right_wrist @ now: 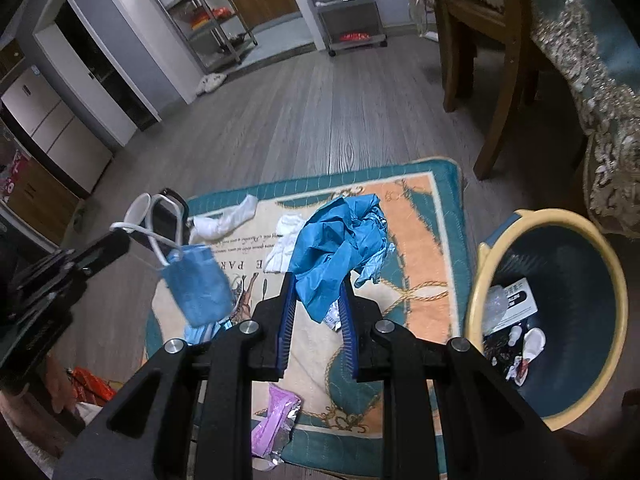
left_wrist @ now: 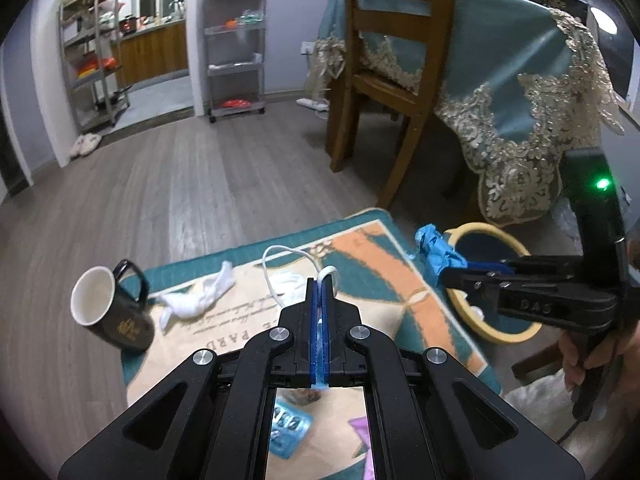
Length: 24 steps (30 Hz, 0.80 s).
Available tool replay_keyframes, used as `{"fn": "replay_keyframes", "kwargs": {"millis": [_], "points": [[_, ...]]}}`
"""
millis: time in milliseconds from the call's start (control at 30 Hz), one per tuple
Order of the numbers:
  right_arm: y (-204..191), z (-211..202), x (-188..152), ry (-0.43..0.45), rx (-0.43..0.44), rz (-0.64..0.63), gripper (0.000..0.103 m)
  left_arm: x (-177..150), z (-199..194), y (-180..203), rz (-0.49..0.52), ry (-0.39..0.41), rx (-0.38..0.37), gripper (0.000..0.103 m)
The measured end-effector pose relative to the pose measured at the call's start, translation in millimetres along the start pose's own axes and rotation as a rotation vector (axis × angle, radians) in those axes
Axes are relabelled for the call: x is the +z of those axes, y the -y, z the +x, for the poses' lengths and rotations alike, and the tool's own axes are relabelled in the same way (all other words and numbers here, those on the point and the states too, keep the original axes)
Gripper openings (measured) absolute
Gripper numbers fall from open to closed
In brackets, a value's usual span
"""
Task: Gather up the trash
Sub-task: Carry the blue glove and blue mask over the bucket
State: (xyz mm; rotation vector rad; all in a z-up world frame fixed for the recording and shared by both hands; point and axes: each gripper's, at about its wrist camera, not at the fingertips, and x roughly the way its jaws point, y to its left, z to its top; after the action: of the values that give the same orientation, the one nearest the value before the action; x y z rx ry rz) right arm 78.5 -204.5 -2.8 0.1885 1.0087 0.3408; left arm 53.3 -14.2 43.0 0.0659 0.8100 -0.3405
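Right wrist view — right gripper (right_wrist: 316, 300) clamps crumpled blue plastic (right_wrist: 340, 240), left gripper (right_wrist: 120, 236) pinches a face mask (right_wrist: 198, 288) by its loop — next, release into the bin (right_wrist: 548, 416) at three o'clock.

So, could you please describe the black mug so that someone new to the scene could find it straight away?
Start at the patterned rug on the grey wood floor, beside the yellow-rimmed bin. At the rug's corner farthest from the bin, next to a crumpled white cloth, stands the mug. It is the only hard vessel among soft litter: black outside with gold print, white inside, with a looped handle.
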Motion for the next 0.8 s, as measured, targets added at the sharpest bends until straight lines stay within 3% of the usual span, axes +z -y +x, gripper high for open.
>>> {"fn": "replay_keyframes", "kwargs": {"millis": [367, 800], "points": [[70, -44, 17, 0.092, -0.087, 0.095, 0.020, 9, 8, 33, 0.046, 0.002, -0.048, 0.003], [128, -62, 3, 0.086, -0.129, 0.165, 0.020, 32, 43, 88, 0.082, -0.013, -0.130, 0.003]]}}
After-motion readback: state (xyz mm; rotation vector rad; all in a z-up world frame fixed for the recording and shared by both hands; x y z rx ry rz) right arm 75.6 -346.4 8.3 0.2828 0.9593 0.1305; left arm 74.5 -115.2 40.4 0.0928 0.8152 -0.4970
